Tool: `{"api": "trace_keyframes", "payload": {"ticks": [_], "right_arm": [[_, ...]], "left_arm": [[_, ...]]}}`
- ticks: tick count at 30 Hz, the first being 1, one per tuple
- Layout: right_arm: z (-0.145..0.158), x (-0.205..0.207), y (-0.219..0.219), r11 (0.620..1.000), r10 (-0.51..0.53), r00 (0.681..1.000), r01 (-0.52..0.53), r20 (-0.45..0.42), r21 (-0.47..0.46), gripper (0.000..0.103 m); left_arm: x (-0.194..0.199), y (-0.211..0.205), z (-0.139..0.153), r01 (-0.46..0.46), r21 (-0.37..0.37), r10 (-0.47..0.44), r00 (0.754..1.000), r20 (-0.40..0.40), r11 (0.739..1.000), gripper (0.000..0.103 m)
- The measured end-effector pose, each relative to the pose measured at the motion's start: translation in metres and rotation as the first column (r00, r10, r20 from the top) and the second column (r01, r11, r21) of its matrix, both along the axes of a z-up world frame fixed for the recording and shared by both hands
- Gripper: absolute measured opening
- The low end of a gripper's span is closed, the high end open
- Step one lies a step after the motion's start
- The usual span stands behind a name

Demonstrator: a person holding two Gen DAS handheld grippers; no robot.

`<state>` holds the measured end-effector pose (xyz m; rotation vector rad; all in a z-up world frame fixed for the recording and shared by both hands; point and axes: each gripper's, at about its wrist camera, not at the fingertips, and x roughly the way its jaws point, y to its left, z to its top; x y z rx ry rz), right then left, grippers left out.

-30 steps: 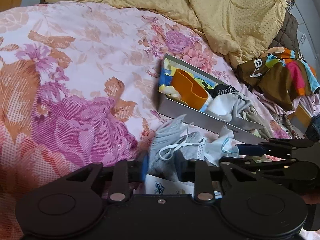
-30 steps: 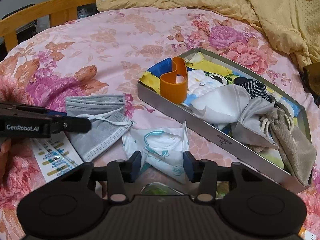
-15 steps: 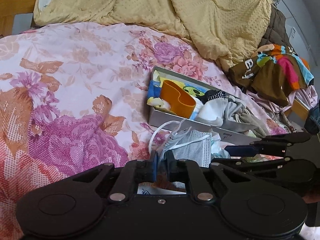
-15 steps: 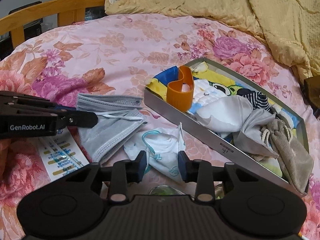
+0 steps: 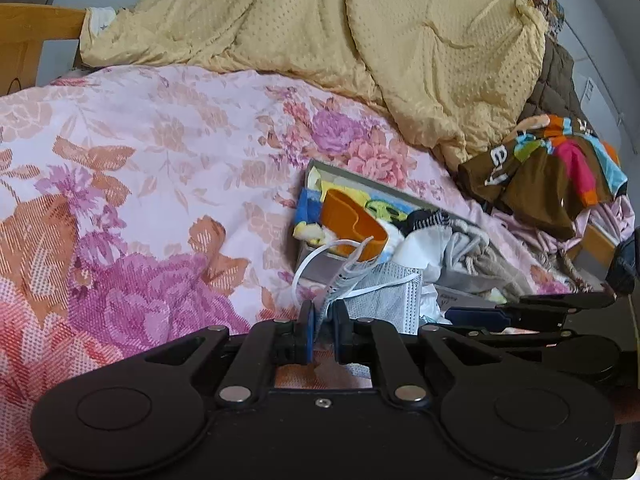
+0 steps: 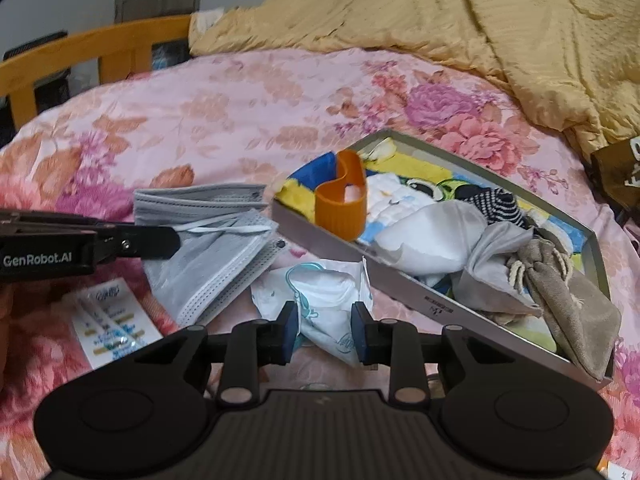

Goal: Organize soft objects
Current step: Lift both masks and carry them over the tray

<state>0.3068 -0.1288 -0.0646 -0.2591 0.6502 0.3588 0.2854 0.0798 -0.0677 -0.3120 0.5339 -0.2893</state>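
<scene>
A grey face mask hangs pinched at its edge in my left gripper, lifted a little off the floral bedspread; its white ear loops dangle. In the right wrist view the same grey mask trails from the left gripper. My right gripper has its jaws closing on a crumpled white mask with teal loops, and the pads touch both its sides. Just beyond stands a metal tray with an orange band, cloths and a beige drawstring pouch in it.
A printed leaflet lies on the bedspread under the left gripper. A yellow quilt is heaped at the back. A colourful garment lies to the right. A wooden bed rail runs along the far left.
The left jaws came together on the grey mask and raised it off the bed. The right jaws narrowed around the white mask, bunching it.
</scene>
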Motion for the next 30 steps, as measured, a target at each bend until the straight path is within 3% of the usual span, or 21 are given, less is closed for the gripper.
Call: {"api": "trace_keyframes", "payload": {"ticks": [9, 15, 24, 30], "right_arm": [[0.014, -0.004, -0.014, 0.994, -0.051, 0.993, 0.041, 0.103, 0.104, 0.031], [0.03, 0.007, -0.032, 0.972, -0.132, 0.978, 0.095, 0.162, 0.215, 0.031], [0.047, 0.055, -0.071, 0.902, -0.251, 0.966, 0.209, 0.065, 0.378, 0.031], [0.047, 0.081, -0.088, 0.885, -0.289, 0.957, 0.256, 0.025, 0.389, 0.031]], "left_arm": [[-0.005, 0.002, 0.015, -0.048, -0.051, 0.05, 0.998, 0.048, 0.998, 0.009], [0.003, 0.0, 0.022, -0.028, -0.061, 0.031, 0.998, 0.053, 0.998, 0.009], [0.067, -0.03, 0.053, -0.029, -0.089, 0.039, 0.993, 0.112, 0.996, 0.009], [0.116, -0.061, 0.058, -0.033, -0.043, 0.036, 0.996, 0.082, 0.999, 0.009]]}}
